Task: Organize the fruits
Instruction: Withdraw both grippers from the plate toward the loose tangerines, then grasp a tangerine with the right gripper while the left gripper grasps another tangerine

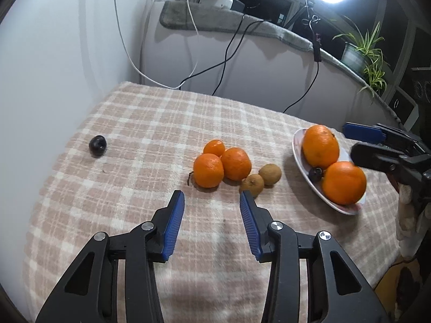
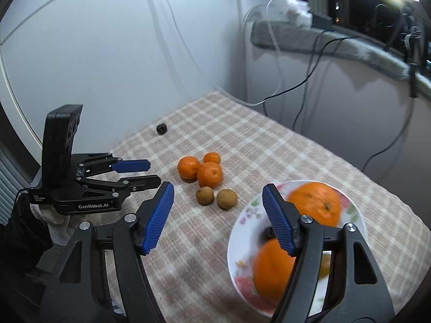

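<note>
The worktop (image 1: 113,140) is covered by a pink and cream checked cloth (image 2: 269,145). Near its right side sits a white flowered plate (image 1: 299,153), holding two big oranges: one at the far end (image 1: 320,145) and one at the near end (image 1: 343,183), with a small dark fruit (image 1: 315,173) wedged between them, touching both.

The left claw (image 1: 212,197) hovers above the cloth with its blue pads spread wide apart and nothing between them, just short of the loose fruit. The right claw (image 2: 218,189) is likewise spread wide and holds nothing; its right finger hangs over the plate, in front of the near orange.

In the middle of the cloth, three tangerines cluster together touching: a near-left one (image 1: 208,170), a right one (image 1: 236,163) and a smaller one (image 1: 214,148) behind them. Just to their right lie two brown round fruits, one nearer (image 1: 252,185) and one farther (image 1: 270,174), touching each other. A lone dark plum (image 1: 97,145) rests well apart near the cloth's left edge.
</note>
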`<state>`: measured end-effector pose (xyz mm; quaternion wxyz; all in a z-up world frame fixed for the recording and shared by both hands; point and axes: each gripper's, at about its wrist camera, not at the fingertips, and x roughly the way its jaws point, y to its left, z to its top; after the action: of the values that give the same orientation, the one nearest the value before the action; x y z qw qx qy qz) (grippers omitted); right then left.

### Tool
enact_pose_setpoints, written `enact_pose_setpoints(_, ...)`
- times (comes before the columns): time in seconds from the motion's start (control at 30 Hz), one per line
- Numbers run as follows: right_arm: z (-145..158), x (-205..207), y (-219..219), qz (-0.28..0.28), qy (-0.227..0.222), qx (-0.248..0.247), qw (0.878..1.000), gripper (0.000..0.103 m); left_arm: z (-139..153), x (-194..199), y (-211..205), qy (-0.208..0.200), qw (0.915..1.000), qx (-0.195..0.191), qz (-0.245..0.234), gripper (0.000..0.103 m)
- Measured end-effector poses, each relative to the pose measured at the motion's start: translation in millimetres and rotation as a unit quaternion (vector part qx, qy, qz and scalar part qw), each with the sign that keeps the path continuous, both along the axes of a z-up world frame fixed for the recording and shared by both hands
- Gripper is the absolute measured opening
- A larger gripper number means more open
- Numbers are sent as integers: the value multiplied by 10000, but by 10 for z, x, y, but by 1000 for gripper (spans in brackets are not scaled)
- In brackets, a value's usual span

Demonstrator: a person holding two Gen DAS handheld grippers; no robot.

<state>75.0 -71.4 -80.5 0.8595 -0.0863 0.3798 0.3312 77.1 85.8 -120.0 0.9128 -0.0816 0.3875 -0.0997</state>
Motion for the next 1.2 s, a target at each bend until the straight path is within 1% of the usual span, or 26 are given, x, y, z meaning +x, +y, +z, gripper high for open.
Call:
enact_pose_setpoints(0.03, -42, 48, 61, 61, 80, -54, 9999, 71, -11, 26, -2, 16, 10000, 13, -15, 39)
enact_pose_setpoints(0.13, -148, 167, 228, 261, 305, -243, 9989, 55, -49, 104, 5, 62, 9999, 66, -44, 37)
enact_pose_setpoints(0.27, -285, 326, 403, 382, 457, -546, 9967, 54, -88, 181, 1, 99, 9998, 153, -90, 36)
enact_pose_setpoints(0.37, -364, 429, 501, 478, 614, -638, 9949, 48, -102, 231, -21, 102, 9996, 220, -162, 35)
enact_pose_setpoints(0.43, -406, 496, 564, 497, 685, -706, 9939, 48, -116, 263, -38, 105, 9993, 294, -205, 35)
enact_pose_setpoints(0.67, -548, 697, 671, 478, 966, -785, 9911, 48, -193, 395, -64, 212, 9987, 332, -324, 35)
enact_pose_setpoints(0.7, -565, 714, 677, 478, 998, -791, 9907, 48, -204, 407, -70, 220, 9986, 335, -335, 32)
enact_pose_setpoints(0.73, -583, 732, 682, 476, 1027, -796, 9904, 48, -212, 413, -71, 222, 9986, 333, -336, 32)
enact_pose_setpoints(0.87, -637, 794, 691, 429, 1146, -834, 9890, 48, -231, 444, -69, 224, 9986, 300, -362, 32)
enact_pose_setpoints(1.03, -679, 834, 703, 402, 1277, -914, 9868, 48, -235, 473, -101, 198, 9983, 371, -396, 32)
enact_pose_setpoints(1.2, -722, 924, 716, 384, 1516, -900, 9836, 48, -240, 479, -104, 182, 9981, 415, -413, 33)
